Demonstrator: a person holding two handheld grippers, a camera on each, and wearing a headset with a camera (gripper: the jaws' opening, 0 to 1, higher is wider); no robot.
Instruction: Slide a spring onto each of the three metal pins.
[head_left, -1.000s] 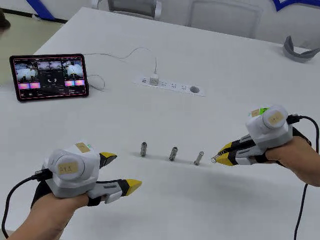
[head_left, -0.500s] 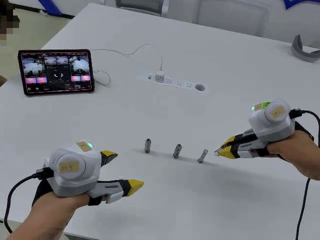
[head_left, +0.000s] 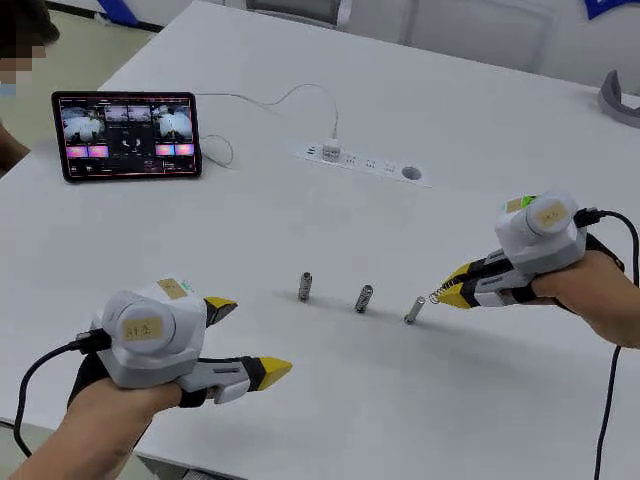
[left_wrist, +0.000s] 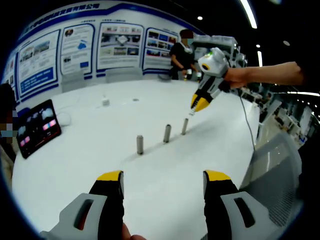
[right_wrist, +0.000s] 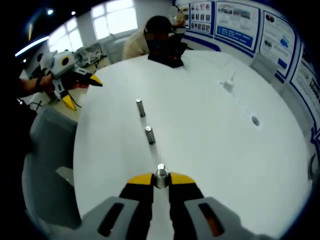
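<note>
Head view: spring (head_left: 436, 297) in right gripper (head_left: 447, 294) nears pin (head_left: 414, 310).

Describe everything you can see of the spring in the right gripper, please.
The spring is a small silvery wire coil. One end is pinched between the yellow tips of the right gripper; the rest sticks out past them, tilted down toward the top of the nearest pin, close to it but not yet on it.
</note>
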